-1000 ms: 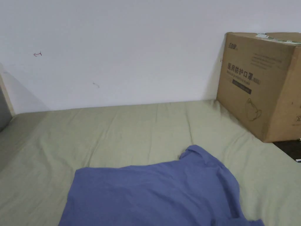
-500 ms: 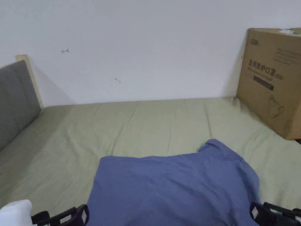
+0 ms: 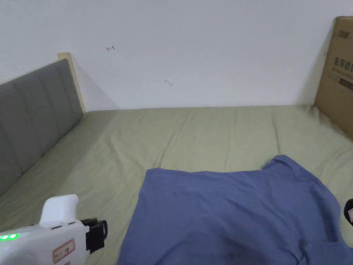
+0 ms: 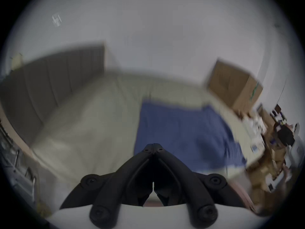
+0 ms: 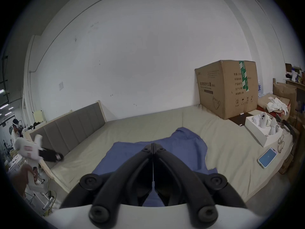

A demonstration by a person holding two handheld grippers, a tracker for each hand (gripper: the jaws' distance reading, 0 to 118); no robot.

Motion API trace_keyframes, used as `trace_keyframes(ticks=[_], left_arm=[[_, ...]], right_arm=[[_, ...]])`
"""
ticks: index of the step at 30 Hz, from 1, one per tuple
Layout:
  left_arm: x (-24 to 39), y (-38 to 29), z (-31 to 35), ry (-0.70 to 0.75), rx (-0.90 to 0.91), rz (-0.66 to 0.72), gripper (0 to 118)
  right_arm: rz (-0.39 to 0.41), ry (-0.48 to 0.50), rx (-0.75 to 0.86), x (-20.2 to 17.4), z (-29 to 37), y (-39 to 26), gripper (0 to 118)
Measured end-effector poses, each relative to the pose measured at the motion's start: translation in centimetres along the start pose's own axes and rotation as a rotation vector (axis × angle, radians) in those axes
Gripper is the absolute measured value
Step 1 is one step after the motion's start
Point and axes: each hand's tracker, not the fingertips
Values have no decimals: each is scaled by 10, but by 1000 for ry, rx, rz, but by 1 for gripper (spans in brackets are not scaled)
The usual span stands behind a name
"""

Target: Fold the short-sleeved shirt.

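A blue short-sleeved shirt lies spread on the green bed sheet, with a sleeve or collar bump at its far right. My left gripper, white with black jaws, hovers over the sheet left of the shirt's left edge. In the blurred left gripper view its jaws are shut on nothing, and the shirt lies just beyond and to the right. My right gripper is shut and empty, hovering over the shirt's near part. A sliver of the right gripper shows by the shirt's right edge.
A big cardboard box stands on the bed's far right corner against the white wall. A grey headboard bounds the left side. A white tray with items and a phone lie to the right. Another person stands far off.
The head camera has swung left, bringing the headboard in and pushing the box to the edge. My left gripper has risen farther into view at the lower left. The shirt lies as before.
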Motion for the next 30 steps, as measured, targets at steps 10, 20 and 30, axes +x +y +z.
trace_keyframes(ticks=[10, 20, 30], left_arm=[[-39, -24, -107, 62, -166, -45, 114], [-20, -48, -141, 52, -221, -231, 4], [-13, -55, -79, -21, 48, -157, 4]], right_arm=[[-72, -5, -198, 11, -10, -25, 0], [-87, -39, -300, 9, -22, -36, 0], [-142, -189, -467, 85, -50, -33, 110]])
